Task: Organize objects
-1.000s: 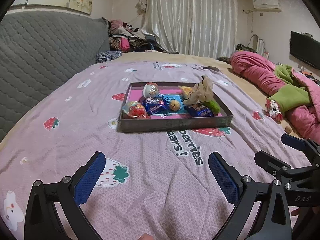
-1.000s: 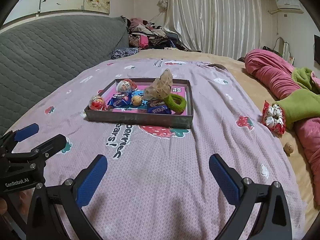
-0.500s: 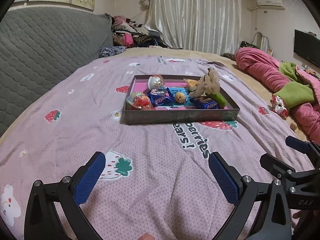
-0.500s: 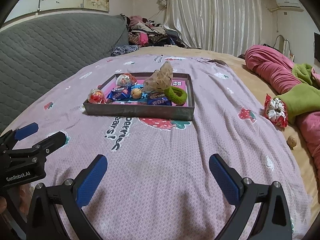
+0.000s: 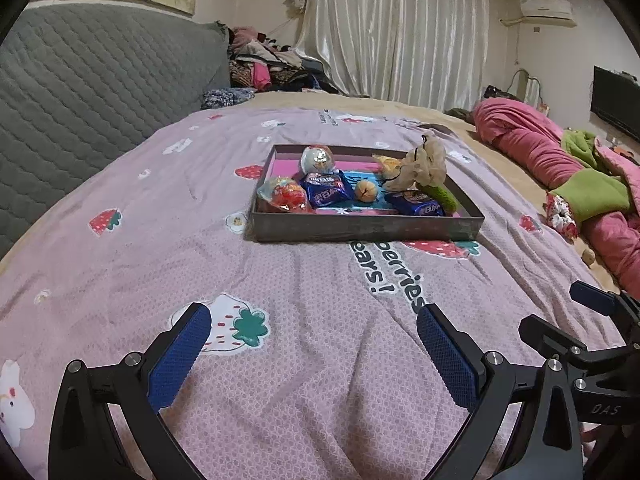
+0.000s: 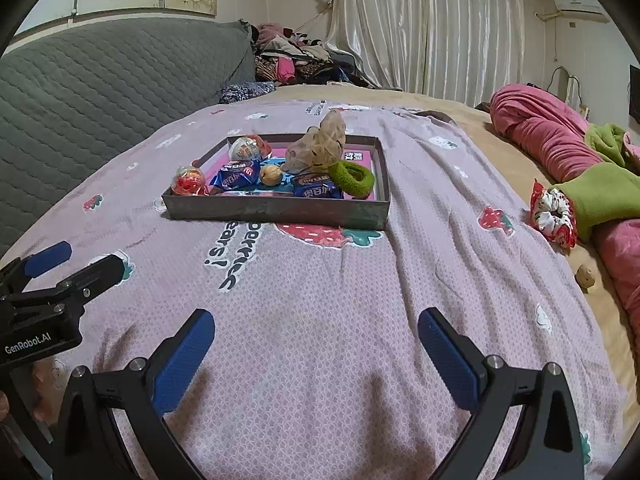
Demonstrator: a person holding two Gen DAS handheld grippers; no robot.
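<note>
A grey shallow tray [image 5: 360, 228] [image 6: 276, 210] lies on the pink strawberry bedspread, ahead of both grippers. Inside it are a beige scrunchie [image 5: 424, 166] [image 6: 318, 146], a green scrunchie [image 6: 352, 178], two blue snack packets [image 5: 326, 192] [image 6: 316, 190], a walnut [image 5: 366, 191] [image 6: 271, 174] and two foil-wrapped balls [image 5: 284, 196] [image 6: 245, 148]. A red-and-white scrunchie [image 6: 554, 216] [image 5: 560, 212] and a second walnut [image 6: 586, 276] rest at the right edge of the bed. My left gripper [image 5: 312, 344] and my right gripper [image 6: 314, 346] both stand open and hold nothing, well short of the tray.
A rumpled pink and green blanket [image 6: 580, 152] lies along the right side. A grey quilted headboard [image 5: 80, 92] rises on the left. Clothes [image 5: 268, 68] are piled at the far end by the curtains. The other gripper shows at each view's lower corner.
Both grippers have tilted and shifted slightly, so the tray sits a little differently in each view. Their jaws have stayed open and nothing on the bed has moved.
</note>
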